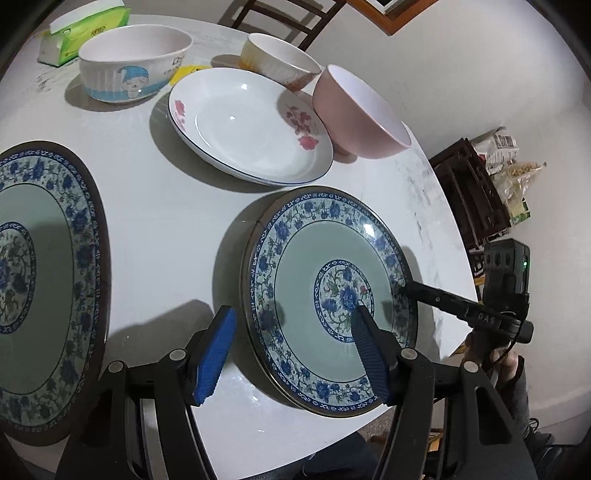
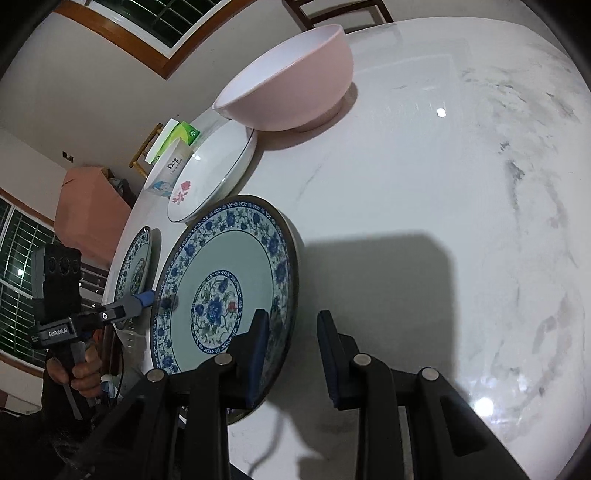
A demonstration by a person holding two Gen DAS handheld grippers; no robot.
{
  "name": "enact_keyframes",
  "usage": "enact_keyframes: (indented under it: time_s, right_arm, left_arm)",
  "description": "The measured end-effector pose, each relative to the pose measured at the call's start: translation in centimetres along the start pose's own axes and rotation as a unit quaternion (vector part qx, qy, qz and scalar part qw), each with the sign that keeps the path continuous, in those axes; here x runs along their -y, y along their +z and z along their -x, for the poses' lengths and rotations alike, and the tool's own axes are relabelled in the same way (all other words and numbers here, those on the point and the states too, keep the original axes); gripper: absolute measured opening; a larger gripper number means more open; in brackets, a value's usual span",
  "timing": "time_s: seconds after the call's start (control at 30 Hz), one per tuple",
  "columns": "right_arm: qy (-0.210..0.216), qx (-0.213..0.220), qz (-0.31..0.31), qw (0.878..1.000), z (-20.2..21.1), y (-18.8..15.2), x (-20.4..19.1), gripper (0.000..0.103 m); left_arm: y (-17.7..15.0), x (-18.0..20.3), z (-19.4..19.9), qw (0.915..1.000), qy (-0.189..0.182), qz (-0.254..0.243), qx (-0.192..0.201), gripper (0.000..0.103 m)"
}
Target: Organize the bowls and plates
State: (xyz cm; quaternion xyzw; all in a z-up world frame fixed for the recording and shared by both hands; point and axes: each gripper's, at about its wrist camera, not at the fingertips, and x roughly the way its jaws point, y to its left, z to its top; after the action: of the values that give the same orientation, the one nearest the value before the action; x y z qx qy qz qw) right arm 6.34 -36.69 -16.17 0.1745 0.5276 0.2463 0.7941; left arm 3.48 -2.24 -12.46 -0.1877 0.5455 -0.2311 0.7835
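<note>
the left gripper (image 1: 291,325) stands open astride the left rim of the blue-patterned plate (image 1: 295,266), low centre of the frame. the right gripper (image 2: 293,334) stands open over its right rim. the pink bowl (image 1: 360,110) sits upper right.

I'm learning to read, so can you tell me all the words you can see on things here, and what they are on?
"DAS": on the black arm of the right tongs.
"GenRobot.AI": on the body of the left tongs.
Green tissue pack: printing too blurred to read.
Cartoon bowl: dark writing on its side, too small and blurred to read.
Plates and other bowls: pictures only, no words.
</note>
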Motion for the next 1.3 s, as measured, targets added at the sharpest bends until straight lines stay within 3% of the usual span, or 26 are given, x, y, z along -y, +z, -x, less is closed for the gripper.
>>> enact_keyframes:
  time_s: [0.2, 0.47, 0.93, 1.3]
  right_arm:
    - [0.012, -0.002, 0.005, 1.0, -0.4, 0.2, -0.2, 0.028]
    - [0.026, -0.006, 0.006, 1.0, -0.9, 0.3, -0.3, 0.027]
    - [0.006, 0.012, -0.003, 1.0, -0.6, -0.1, -0.3, 0.019]
    - [-0.042, 0.02, 0.004, 0.999, -0.9, -0.4, -1.6, 0.016]
  left_arm:
    - [0.0, 0.0, -0.6, 1.0, -0.001, -0.002, -0.009, 0.059]
    - [0.2, -0.2, -1.6, 0.9997, 0.01, -0.006, -0.02, 0.044]
    - [0.2, -0.6, -1.7, 0.9983, 0.052, -0.019, -0.015, 0.014]
    - [0.1, -0.3, -1.4, 0.9965, 0.08, -0.02, -0.008, 0.015]
